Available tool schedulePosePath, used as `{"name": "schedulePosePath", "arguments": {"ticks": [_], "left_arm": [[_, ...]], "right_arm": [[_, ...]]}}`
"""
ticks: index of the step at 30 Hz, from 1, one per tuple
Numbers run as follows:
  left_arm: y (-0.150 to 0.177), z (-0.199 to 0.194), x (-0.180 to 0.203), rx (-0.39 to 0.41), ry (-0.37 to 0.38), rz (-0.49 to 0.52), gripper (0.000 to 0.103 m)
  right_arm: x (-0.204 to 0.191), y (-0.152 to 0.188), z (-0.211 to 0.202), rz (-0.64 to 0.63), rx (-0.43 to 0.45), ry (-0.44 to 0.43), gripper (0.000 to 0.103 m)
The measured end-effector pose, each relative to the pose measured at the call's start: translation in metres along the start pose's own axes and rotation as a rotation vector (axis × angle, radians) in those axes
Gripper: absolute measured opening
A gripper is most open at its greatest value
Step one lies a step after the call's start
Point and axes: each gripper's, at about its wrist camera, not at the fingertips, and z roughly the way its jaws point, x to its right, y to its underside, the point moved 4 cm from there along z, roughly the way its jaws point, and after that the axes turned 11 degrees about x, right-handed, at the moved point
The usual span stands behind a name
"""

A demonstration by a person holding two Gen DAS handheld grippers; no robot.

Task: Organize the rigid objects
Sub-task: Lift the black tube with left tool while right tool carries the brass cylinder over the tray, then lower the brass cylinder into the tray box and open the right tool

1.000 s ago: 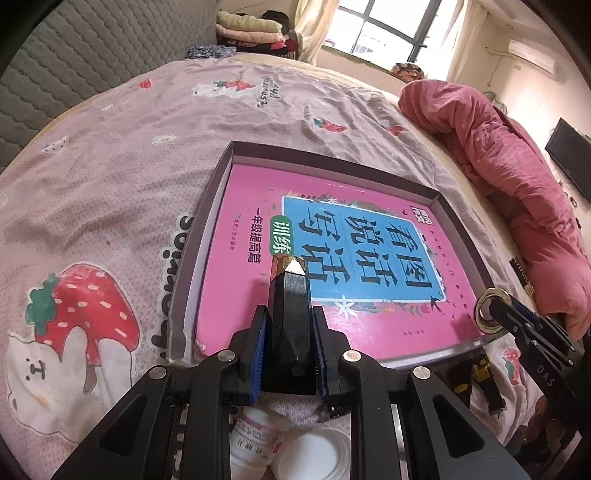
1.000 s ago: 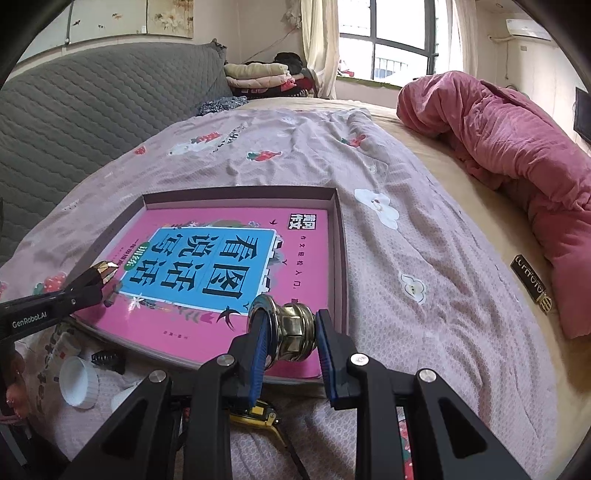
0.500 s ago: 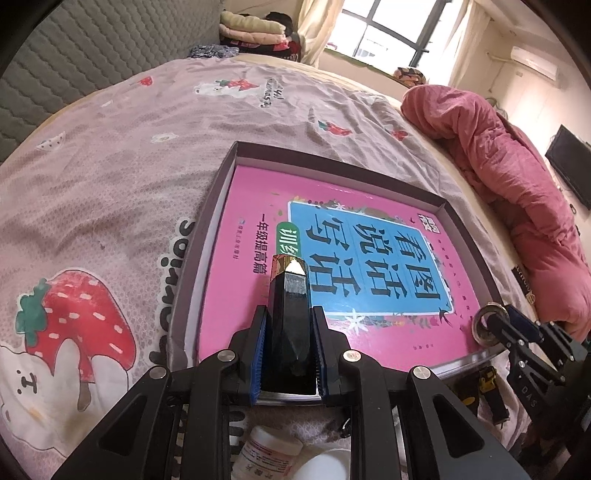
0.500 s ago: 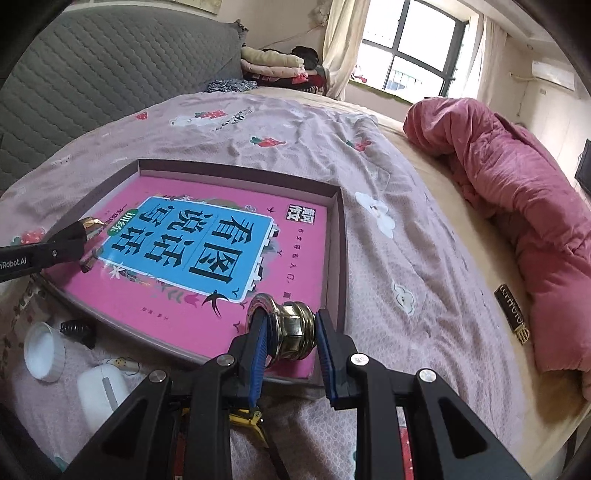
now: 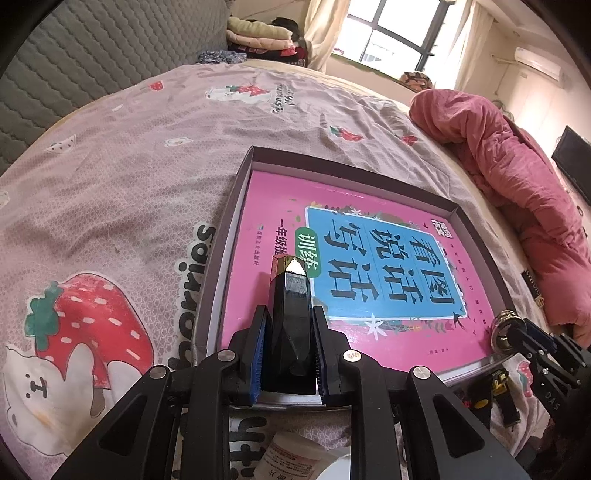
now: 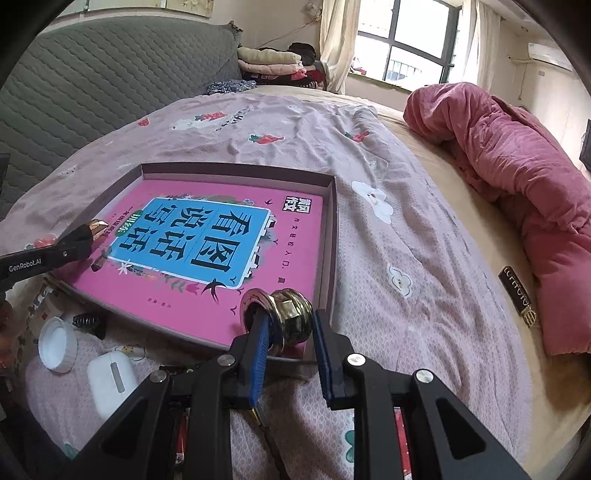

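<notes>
On a bed, the left gripper (image 5: 288, 354) pinches a black gold-tipped lipstick (image 5: 291, 325) and the right gripper (image 6: 286, 341) pinches a brass nut (image 6: 286, 314), both over the shallow box (image 6: 330, 236) holding a pink book (image 6: 207, 251). Bottle cap (image 6: 57, 343), earbud case (image 6: 110, 384) and hair clip (image 6: 86, 323) remain outside.

place: home bedroom | signs: bed sheet (image 6: 369, 258), pink duvet (image 6: 517, 184), folded clothes (image 6: 269, 62)

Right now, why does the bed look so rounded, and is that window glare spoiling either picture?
Left wrist view: the fisheye lens bends the pink strawberry-print bedsheet into a dome, the bright window is washed out white, and the glossy black faceted tube with a gold tip carries a highlight. Right wrist view: same curving, dark corners, the window less blown; the shiny brass flanged nut stays sharp.
</notes>
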Motion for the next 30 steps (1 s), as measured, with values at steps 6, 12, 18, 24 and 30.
{"name": "schedulePosePath", "arguments": {"ticks": [6, 12, 18, 24, 30], "left_arm": [[0.001, -0.002, 0.000, 0.004, 0.005, -0.004, 0.022], [0.001, -0.004, 0.000, 0.005, 0.006, -0.004, 0.022], [0.001, -0.006, -0.001, 0.008, 0.007, -0.003, 0.022], [0.000, -0.008, -0.002, 0.008, 0.012, -0.009, 0.022], [0.000, -0.012, -0.002, 0.013, 0.017, -0.013, 0.023]], "right_arm": [[0.001, 0.001, -0.006, 0.020, 0.006, 0.002, 0.024], [0.000, 0.001, -0.007, 0.018, 0.006, 0.019, 0.024], [0.006, 0.002, -0.009, 0.031, 0.006, 0.051, 0.032], [0.023, 0.005, -0.009, 0.135, -0.006, 0.046, 0.032], [0.024, 0.005, -0.011, 0.134, -0.003, 0.056, 0.034]]}}
